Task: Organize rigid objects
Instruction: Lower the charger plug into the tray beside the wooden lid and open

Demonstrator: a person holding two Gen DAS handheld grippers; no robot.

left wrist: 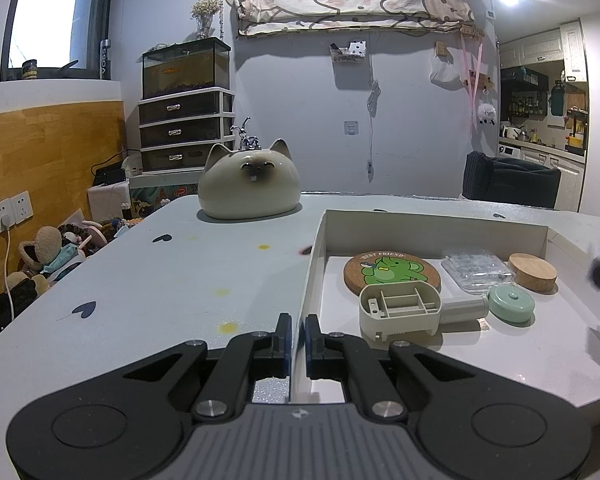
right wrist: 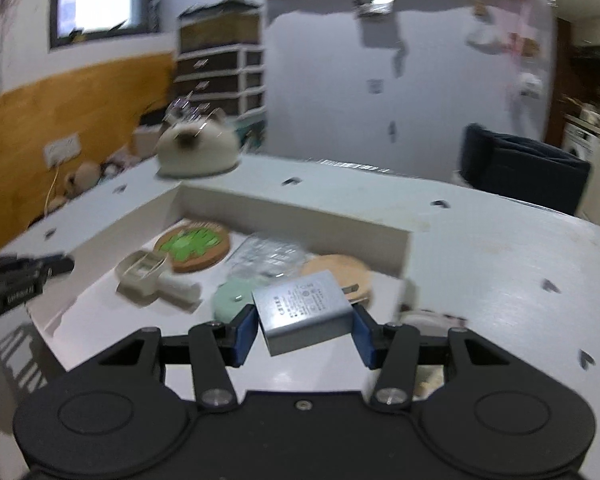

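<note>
1. One silver power adapter point(right wrist: 306, 312) sits clamped between the blue pads point(right wrist: 245, 334) of the right gripper point(right wrist: 306, 334), tilted a bit, label side up, hanging over the near part of the white tray point(right wrist: 292, 210). The right wrist view is pretty motion-blurred, so the label text isn't readable.
2. Inside the tray: a mint green round case point(left wrist: 511, 303) just beside the adapter in the right view, a beige plastic housing with a handle-like stub point(left wrist: 400, 312), a cork coaster with a green elephant print point(left wrist: 392, 274), a clear plastic blister pack point(left wrist: 478, 270), and a round wooden lid point(left wrist: 532, 272) toward the back right.
3. The housing's rim overlaps the coaster's front edge in the left view; can't tell if they actually touch. The mint case sits right at the end of the housing's stub.
4. Left gripper point(left wrist: 296, 338) straddles the tray's left wall point(left wrist: 314, 276), one finger either side. Jaws are nearly together around that wall, but I can't tell if they're really pinching it.
5. Tray rests on a pale grey table point(left wrist: 172, 280) with little dark hearts and yellow spots.
6. Further back on the table, a ceramic cat-head ornament point(left wrist: 249, 184), well apart from the tray's contents.
</note>
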